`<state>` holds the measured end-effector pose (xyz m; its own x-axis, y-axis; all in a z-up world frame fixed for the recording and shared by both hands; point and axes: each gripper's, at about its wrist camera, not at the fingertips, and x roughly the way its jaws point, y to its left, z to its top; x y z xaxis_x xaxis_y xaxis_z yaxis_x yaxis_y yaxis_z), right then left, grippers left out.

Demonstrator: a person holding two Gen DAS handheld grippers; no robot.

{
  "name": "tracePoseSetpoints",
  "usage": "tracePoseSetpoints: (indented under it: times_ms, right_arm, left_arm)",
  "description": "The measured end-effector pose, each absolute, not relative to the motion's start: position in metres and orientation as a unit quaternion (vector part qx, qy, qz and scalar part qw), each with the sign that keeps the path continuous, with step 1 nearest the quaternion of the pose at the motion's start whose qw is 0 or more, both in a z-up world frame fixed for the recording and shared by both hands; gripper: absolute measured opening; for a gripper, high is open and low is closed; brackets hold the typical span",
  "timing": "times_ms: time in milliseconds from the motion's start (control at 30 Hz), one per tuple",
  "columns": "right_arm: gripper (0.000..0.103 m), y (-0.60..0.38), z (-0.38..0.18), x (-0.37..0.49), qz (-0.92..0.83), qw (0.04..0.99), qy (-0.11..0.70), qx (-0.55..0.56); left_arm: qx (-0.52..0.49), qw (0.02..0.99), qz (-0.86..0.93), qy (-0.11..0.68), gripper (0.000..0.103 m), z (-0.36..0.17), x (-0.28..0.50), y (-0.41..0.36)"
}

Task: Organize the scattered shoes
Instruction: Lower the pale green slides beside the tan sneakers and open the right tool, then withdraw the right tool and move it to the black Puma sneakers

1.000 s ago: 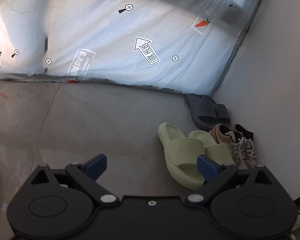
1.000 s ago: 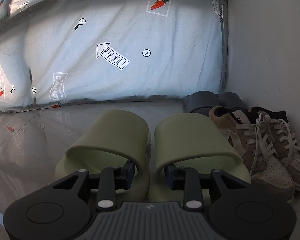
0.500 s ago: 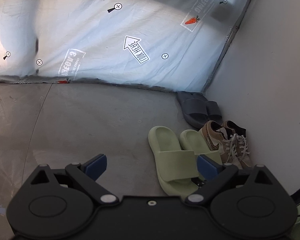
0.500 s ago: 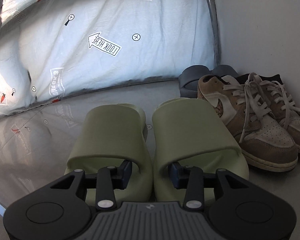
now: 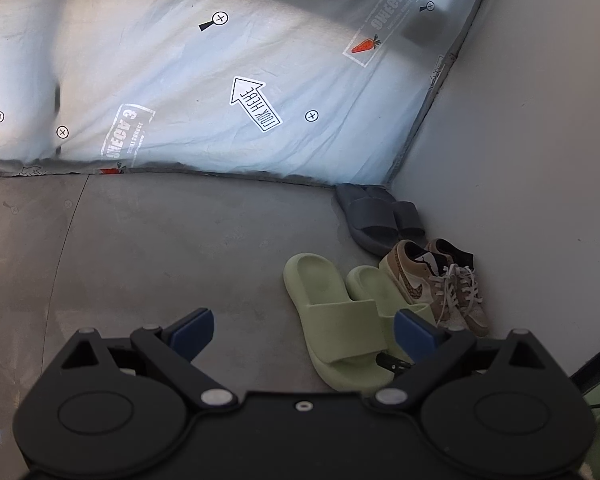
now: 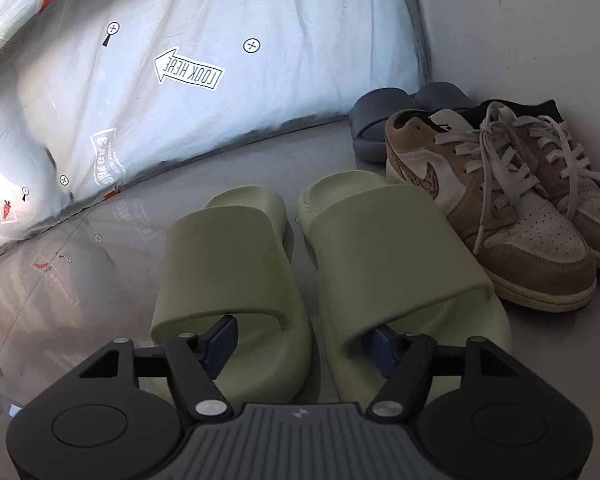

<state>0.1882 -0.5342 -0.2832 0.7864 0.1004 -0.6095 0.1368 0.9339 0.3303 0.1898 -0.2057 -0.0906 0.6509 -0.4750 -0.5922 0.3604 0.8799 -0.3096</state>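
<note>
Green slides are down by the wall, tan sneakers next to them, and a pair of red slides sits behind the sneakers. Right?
Not quite: the slides behind the tan sneakers are dark grey, not red, as the right wrist view shows. The green slides do sit by the wall next to the sneakers.

Three pairs of shoes stand in a row along the wall [image 6: 520,20] on the floor [image 5: 160,248]. The slides [image 6: 332,264] lie nearest, the sneakers [image 6: 500,200] just beside them toward the corner, and the slippers [image 6: 384,120] behind the sneakers, next to the bed [image 5: 200,80].
</note>
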Motion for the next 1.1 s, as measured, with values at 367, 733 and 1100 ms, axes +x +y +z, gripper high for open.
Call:
tracePoseSetpoints:
  times_ms: [367, 733, 1100]
  right_arm:
    - [0.094, -0.598, -0.287, 0.222, -0.043, 0.797, 0.409, 0.442]
    - [0.094, -0.612, -0.275, 0.193, -0.101, 0.781, 0.405, 0.465]
    - [0.051, -0.607, -0.291, 0.118, -0.137, 0.898, 0.331, 0.256]
  left_arm:
    - [-0.092, 0.903, -0.243, 0.342, 0.098, -0.087, 0.183, -0.193]
    - [-0.114, 0.91, -0.214, 0.336, 0.098, -0.09, 0.179, -0.179]
    - [-0.101, 0.905, -0.229, 0.345, 0.098, -0.094, 0.178, -0.195]
